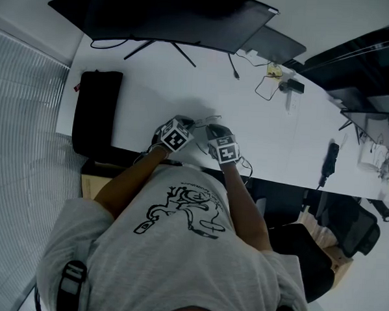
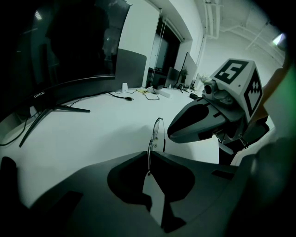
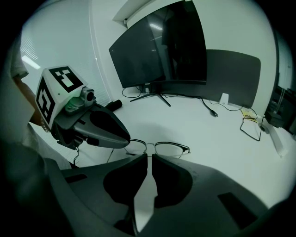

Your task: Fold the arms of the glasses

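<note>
Thin metal-framed glasses sit low over the white desk, close to its front edge, between my two grippers. In the left gripper view, my left gripper is shut on one thin arm, whose end pokes back past the tips. The frame stands edge-on beyond it. In the right gripper view the lenses face me, and my right gripper has its jaws down to a narrow slit right at the bridge, apparently pinching it. My left gripper reaches the frame's left end.
A wide curved monitor on a stand fills the back of the desk. A black pad lies at the left end. Cables and small devices are at the back right. The desk's front edge runs just under my hands.
</note>
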A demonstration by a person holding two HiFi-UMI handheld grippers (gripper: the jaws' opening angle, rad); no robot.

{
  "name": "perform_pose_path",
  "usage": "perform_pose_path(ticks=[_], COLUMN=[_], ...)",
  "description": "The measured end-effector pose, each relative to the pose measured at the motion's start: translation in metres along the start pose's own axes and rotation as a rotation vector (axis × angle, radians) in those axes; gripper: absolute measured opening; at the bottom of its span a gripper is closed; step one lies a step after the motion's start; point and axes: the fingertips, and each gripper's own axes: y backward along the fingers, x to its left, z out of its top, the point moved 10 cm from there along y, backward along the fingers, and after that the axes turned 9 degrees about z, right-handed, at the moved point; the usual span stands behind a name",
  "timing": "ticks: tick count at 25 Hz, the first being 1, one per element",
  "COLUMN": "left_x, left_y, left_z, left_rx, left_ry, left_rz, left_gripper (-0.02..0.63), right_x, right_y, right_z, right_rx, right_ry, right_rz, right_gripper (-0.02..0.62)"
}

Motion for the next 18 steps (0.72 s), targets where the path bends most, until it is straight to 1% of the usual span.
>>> perform_pose_path(ticks=[3, 6, 8, 10, 14, 18], left_x=[0.002, 0.004, 0.005, 0.007, 0.013, 0.016], left_y=[0.001, 0.002, 0.001, 0.001, 0.002, 0.002], left_z=[0.001, 0.003, 0.004, 0.004, 0.004, 0.005], left_rx=[-0.005, -0.012, -0.014, -0.016, -0.019, -0.019], left_ry=[-0.007, -0.012, -0.017, -0.022, -0.021, -0.019], left_rz=[0.013, 0.026, 0.034, 0.045, 0.076, 0.09], left_gripper=[0.037, 0.035, 0.035, 0.035, 0.035, 0.035], right_x=[0.005, 0.009, 0.012, 0.015, 0.024, 0.036], right_y=[0.005, 0.012, 0.015, 0.016, 0.014, 0.009], right_z=[0.0, 0.003, 0.004, 0.002, -0.005, 0.0], right_rx=[-0.006, -0.035, -0.05, -0.053, -0.04, -0.044], right_ry=[0.009, 0.027, 0.033, 0.032, 0.031, 0.064], right_rz=[0.003, 0.006, 0.019, 0.037, 0.081, 0.118], right_gripper=[0.04, 0.041, 0.054, 0.077, 0.147, 0.181])
